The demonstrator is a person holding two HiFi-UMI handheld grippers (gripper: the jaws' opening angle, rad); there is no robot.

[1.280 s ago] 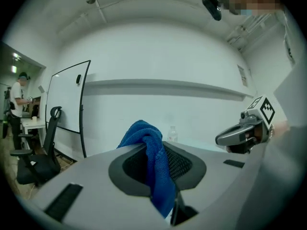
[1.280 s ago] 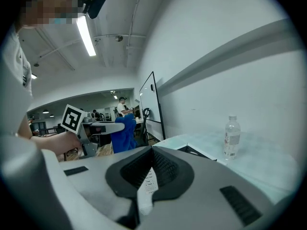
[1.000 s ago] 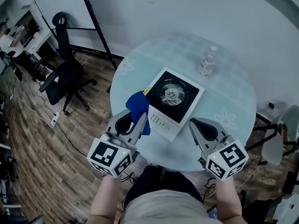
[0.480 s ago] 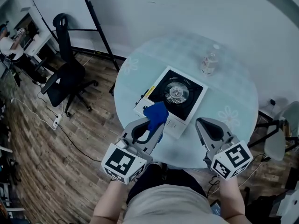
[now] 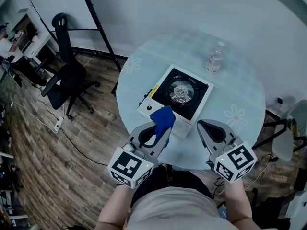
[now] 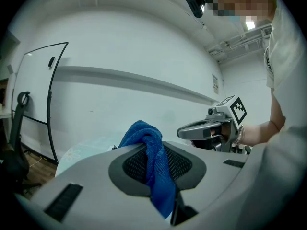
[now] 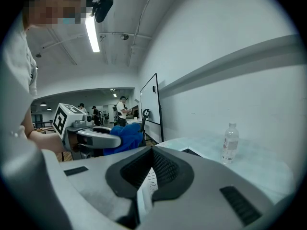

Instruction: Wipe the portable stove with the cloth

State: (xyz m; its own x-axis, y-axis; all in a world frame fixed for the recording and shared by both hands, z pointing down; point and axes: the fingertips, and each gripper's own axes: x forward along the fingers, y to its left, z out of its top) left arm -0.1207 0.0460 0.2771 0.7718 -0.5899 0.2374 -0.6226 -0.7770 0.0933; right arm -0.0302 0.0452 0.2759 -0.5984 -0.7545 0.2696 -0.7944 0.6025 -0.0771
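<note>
The portable stove (image 5: 192,106), white with a black top and a round burner, sits in the middle of the round glass table (image 5: 237,92). My left gripper (image 5: 160,127) is shut on a blue cloth (image 5: 162,117), which bunches up above the jaws at the stove's near edge. From the left gripper view the cloth (image 6: 150,163) hangs between the jaws of the left gripper (image 6: 154,143). My right gripper (image 5: 207,128) hovers to the right of the stove's near corner, jaws together with nothing in them. The right gripper view shows the right gripper (image 7: 152,150) shut and the cloth (image 7: 125,134) at its left.
A clear water bottle (image 5: 214,61) stands at the table's far side, beyond the stove. A black office chair (image 5: 64,75) and a whiteboard stand (image 5: 98,28) are on the wood floor to the left. Another chair (image 5: 288,143) is at the right.
My left gripper has carried the cloth from the stove's left corner rightward to its near edge. The right gripper has barely moved.
</note>
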